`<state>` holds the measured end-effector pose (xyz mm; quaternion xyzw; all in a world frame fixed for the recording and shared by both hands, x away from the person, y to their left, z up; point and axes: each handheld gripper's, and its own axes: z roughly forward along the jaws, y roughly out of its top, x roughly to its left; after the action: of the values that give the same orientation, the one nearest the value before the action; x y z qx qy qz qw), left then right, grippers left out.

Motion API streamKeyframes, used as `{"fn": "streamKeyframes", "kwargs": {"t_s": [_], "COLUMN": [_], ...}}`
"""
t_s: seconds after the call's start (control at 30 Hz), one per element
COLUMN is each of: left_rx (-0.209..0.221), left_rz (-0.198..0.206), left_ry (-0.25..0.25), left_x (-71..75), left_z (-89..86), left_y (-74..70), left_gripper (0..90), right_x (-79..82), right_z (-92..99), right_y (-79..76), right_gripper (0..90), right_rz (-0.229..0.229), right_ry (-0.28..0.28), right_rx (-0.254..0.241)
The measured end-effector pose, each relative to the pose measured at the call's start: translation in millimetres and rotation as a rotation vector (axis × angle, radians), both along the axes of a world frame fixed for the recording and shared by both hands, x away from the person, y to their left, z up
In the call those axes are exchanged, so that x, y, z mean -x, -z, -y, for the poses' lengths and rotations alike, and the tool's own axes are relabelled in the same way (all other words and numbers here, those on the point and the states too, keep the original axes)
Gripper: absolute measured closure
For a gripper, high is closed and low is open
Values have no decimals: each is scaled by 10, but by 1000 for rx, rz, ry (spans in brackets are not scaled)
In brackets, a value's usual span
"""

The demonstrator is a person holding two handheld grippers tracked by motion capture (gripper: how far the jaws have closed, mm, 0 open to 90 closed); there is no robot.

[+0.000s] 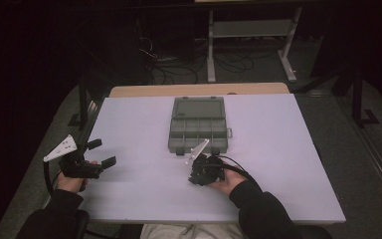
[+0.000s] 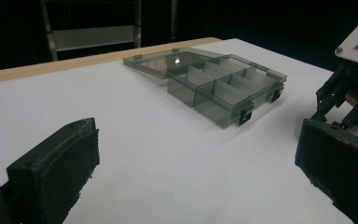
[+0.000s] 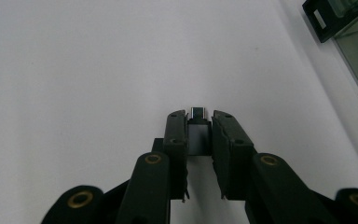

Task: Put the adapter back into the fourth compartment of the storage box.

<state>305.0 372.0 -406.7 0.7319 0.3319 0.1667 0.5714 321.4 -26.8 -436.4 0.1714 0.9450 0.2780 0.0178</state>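
Note:
A smoky grey compartment box (image 1: 199, 130) lies open at the table's middle, its lid (image 1: 198, 107) folded flat behind it; in the left gripper view the box (image 2: 223, 88) looks empty. My right gripper (image 1: 197, 178) points down at the table just in front of the box. Its jaws are shut (image 3: 199, 116) on a small silver-and-black part (image 3: 198, 133), which rests on the white surface. Over the table's left edge my left gripper (image 1: 102, 153) is held open (image 2: 196, 186), with nothing between its jaws.
The white tabletop (image 1: 278, 149) has a wooden strip (image 1: 199, 89) along its far edge. A black latch (image 3: 321, 14) of the box sits close to the right gripper. Cables and a metal frame (image 1: 248, 30) lie on the dark floor beyond.

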Motion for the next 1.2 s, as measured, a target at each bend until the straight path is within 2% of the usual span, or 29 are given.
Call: {"fn": "streamKeyframes", "kwargs": {"t_s": [0.27, 0.8, 0.87, 1.2], "left_rx": [2, 5, 4, 5], "left_rz": [0, -1, -1, -1], "left_ry": [0, 0, 2, 2], "left_x": [-1, 0, 0, 2], "left_z": [-1, 0, -2, -2], "left_y": [0, 1, 1, 1], "left_gripper": [0, 0, 0, 0], "right_x": [-1, -30, -41, -48], "right_z": [8, 100, 146, 237], "right_y": [-13, -138, -195, -312], "right_gripper": [750, 750, 750, 749], "right_rz": [6, 19, 31, 55], "right_ry": [4, 32, 44, 67], "right_rx": [0, -44, -62, -91]}}
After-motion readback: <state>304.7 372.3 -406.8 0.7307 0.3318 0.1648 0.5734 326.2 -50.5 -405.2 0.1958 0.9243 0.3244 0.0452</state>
